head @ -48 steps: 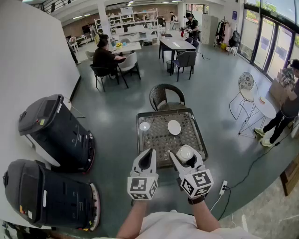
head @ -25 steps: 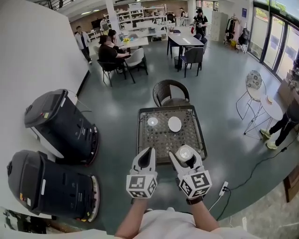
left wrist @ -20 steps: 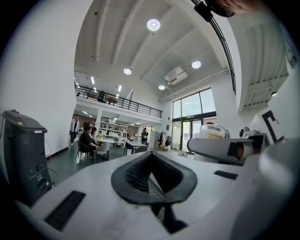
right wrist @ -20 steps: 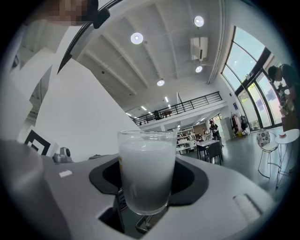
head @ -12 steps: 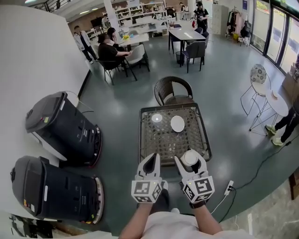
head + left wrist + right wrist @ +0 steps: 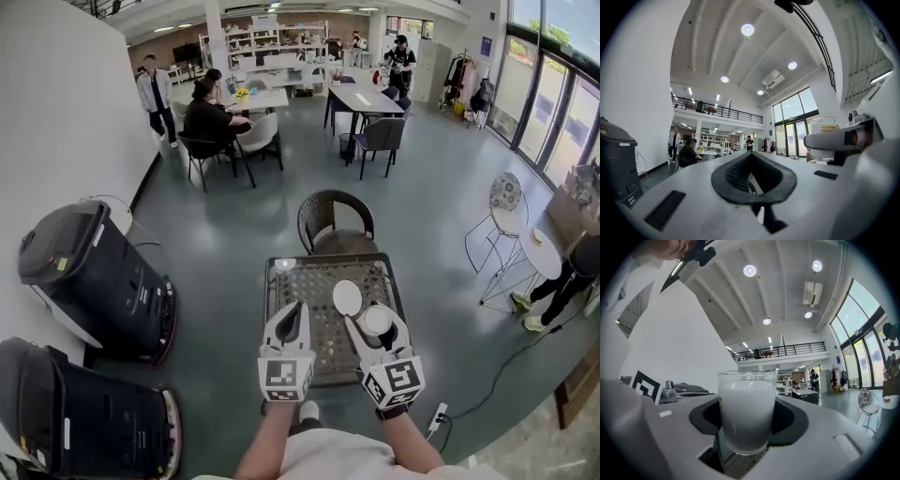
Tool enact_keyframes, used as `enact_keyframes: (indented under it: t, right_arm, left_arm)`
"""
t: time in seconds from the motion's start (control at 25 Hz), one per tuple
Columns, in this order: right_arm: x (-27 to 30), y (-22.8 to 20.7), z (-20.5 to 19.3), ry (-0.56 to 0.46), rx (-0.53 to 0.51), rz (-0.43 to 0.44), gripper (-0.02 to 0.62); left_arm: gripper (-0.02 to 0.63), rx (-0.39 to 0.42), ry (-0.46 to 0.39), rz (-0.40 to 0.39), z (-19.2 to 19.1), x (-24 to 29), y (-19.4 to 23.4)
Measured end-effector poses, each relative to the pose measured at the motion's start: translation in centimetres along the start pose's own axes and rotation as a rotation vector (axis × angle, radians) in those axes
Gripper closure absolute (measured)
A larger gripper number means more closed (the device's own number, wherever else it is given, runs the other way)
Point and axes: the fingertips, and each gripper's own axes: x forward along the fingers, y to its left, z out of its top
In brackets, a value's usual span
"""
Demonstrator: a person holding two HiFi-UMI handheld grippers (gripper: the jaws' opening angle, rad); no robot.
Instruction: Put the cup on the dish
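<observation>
Cup (image 6: 746,411), a clear glass that looks milky white almost to its rim, stands upright between the jaws of the right gripper (image 6: 377,325). The dark pads press on both of its sides, and it hangs above the near right part of the table (image 6: 277,323).

Two black machines stand on the floor to the left of the table, one (image 6: 89,267) level with it and the other (image 6: 70,422) nearer the person. The table itself is square, with a dark frame and a top of woven mesh under glass. A dark wicker chair (image 6: 328,217) is drawn up at its far side. Well to the right of the table stand a small round white table (image 6: 542,251) and a wire chair (image 6: 504,193).

The left gripper (image 6: 293,307) is held over the table's near edge, left of the cup, with its jaws brought together tip to tip and nothing between them.

The dish (image 6: 347,297), white and round, lies flat on the table right of its middle, just beyond the cup and apart from it. A smaller round clear thing (image 6: 284,265) sits at the table's far left corner; what it is cannot be told.
</observation>
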Motion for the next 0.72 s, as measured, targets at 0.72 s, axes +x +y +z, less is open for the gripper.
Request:
enact_keyframes:
  t: [0.72]
  right_arm:
    - [13.9, -1.8, -5.9, 0.072, 0.01, 0.016, 0.353]
  left_arm:
    - [0.604, -0.129, 0.053, -0.037, -6.4, 8.3, 6.5]
